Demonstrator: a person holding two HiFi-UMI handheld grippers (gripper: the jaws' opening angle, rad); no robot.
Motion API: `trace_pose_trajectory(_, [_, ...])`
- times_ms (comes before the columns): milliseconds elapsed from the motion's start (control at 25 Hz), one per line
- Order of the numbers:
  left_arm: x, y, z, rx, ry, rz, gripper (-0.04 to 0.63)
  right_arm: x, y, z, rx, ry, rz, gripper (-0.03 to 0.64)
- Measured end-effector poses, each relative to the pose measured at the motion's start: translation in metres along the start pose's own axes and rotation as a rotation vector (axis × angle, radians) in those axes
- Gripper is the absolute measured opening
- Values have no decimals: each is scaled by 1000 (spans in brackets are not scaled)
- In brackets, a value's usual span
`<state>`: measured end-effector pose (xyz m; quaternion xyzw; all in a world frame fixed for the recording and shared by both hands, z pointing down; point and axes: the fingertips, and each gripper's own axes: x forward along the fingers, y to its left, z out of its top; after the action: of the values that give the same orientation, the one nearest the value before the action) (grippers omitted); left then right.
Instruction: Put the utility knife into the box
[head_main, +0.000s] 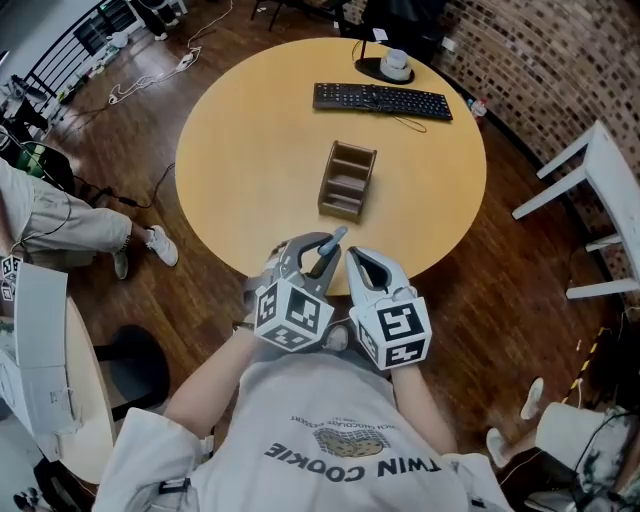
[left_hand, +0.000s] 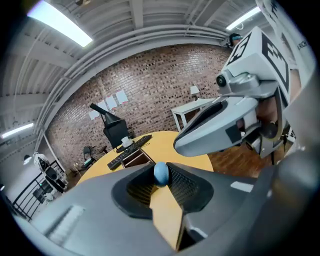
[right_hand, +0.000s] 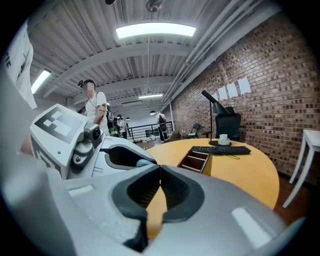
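Observation:
The brown wooden box (head_main: 347, 180) with open compartments stands mid-table on the round yellow table (head_main: 240, 140); it also shows in the right gripper view (right_hand: 196, 161). Both grippers hover side by side over the table's near edge, close to the person's chest. My left gripper (head_main: 318, 246) is shut on the grey-blue utility knife (head_main: 332, 239), which juts out toward the box. In the left gripper view, the knife's rounded blue end (left_hand: 161, 173) sits between the pads. My right gripper (head_main: 360, 262) is shut with nothing in it, its jaw tips meeting (right_hand: 160, 168).
A black keyboard (head_main: 382, 100) and a white cup on a black round base (head_main: 394, 66) lie at the table's far side. A white table (head_main: 600, 165) stands to the right. At the left are a seated person's leg (head_main: 70, 225) and floor cables.

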<state>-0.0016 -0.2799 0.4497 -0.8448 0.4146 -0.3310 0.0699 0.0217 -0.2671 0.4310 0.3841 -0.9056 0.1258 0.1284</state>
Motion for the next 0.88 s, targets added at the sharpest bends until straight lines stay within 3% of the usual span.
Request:
trace_pose_trajectory(280, [23,17,-10,128,51,-35,77,18,-17,0,11,16,-44,3])
trace_pose_trajectory(640, [60,32,-26,334,96,-142,77,52,-29,8,50,20,-89,3])
trace_pose_trajectory(880, [82,36,-36,432,115,-209,77,66,-41,9,72,27,-131,3])
